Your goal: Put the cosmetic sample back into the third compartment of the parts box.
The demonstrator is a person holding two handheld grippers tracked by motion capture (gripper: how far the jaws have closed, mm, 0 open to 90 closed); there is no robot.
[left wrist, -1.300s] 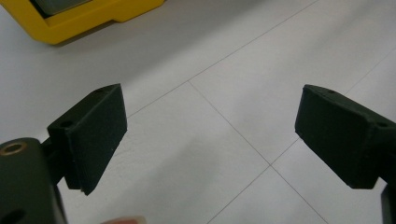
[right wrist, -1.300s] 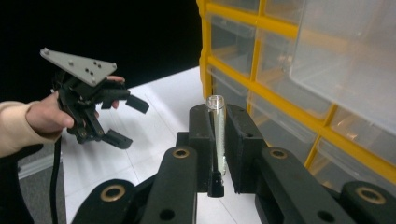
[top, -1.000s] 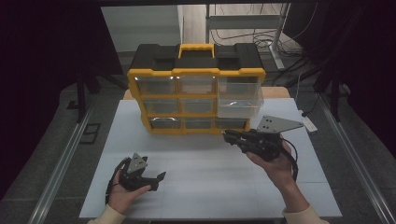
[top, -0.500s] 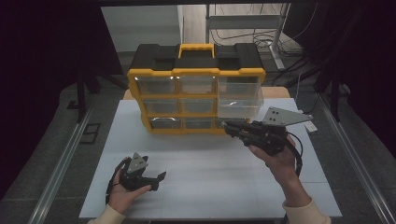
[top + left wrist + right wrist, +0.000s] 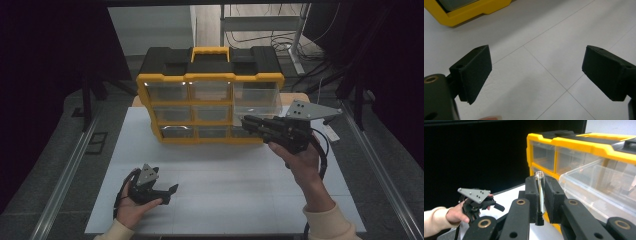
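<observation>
Nearest, on the white tabletop [image 5: 225, 190], the left gripper [image 5: 167, 192] rests low in the person's left hand [image 5: 131, 209], jaws spread wide with bare surface between them. Farther right, the right gripper [image 5: 250, 123] is raised, clenched on a slim shiny metal cylinder with a hollow end [image 5: 539, 192], just beside a clear plastic drawer [image 5: 599, 187] pulled out of the yellow-and-black drawer cabinet [image 5: 210, 102]. Drawer contents cannot be made out; nothing stands between the cylinder and the drawer.
</observation>
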